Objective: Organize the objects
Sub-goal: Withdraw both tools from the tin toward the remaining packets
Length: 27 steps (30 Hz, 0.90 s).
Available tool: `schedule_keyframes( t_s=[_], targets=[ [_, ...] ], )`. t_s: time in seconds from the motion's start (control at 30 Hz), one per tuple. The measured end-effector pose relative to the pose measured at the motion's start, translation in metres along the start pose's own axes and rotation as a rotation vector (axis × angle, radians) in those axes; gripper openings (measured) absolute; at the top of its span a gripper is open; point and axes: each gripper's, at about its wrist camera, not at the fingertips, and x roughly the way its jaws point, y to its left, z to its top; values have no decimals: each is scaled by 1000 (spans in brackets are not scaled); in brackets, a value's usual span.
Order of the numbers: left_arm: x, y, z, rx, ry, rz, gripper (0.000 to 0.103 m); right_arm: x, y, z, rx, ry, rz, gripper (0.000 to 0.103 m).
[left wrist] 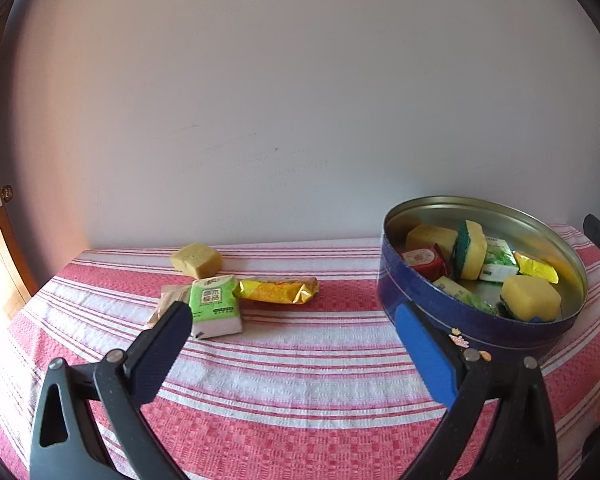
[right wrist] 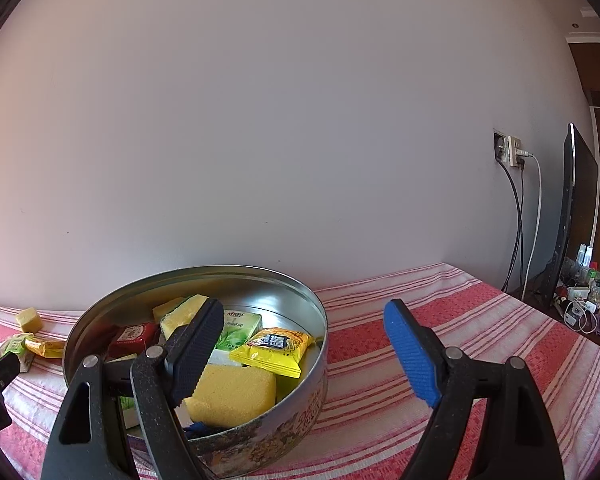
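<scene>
Your left gripper hangs with its fingers spread wide and empty above the striped counter, and just beyond its dark finger, at lower left of centre, lie a green tissue pack, a gold foil packet and a yellow sponge. Your right gripper is likewise wide apart and holds nothing, its dark finger over the round tin at lower left of the frame, which holds sponges, a yellow snack bag and other packets.
</scene>
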Motion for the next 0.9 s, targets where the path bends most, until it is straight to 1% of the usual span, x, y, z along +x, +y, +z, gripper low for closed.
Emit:
schedule_keyframes(
  t_s=[0.17, 0.27, 0.47, 0.6, 0.77, 0.9],
  targets=[
    [6, 36, -1, -18, 10, 50, 102, -7, 10, -5, 1, 17, 6, 84],
    [11, 60, -2, -44, 27, 79, 102, -17, 24, -7, -6, 22, 31, 84],
    [21, 98, -2, -69, 46, 138, 102, -31, 64, -12, -61, 26, 101, 84],
    [29, 117, -1, -73, 63, 166, 102, -35, 92, -15, -66, 58, 172, 84],
    [38, 140, -2, -92, 84, 182, 102, -33, 129, -17, -91, 101, 234, 78],
    [48, 156, -3, -119, 118, 186, 102, -29, 158, -20, -107, 136, 284, 74]
  ],
)
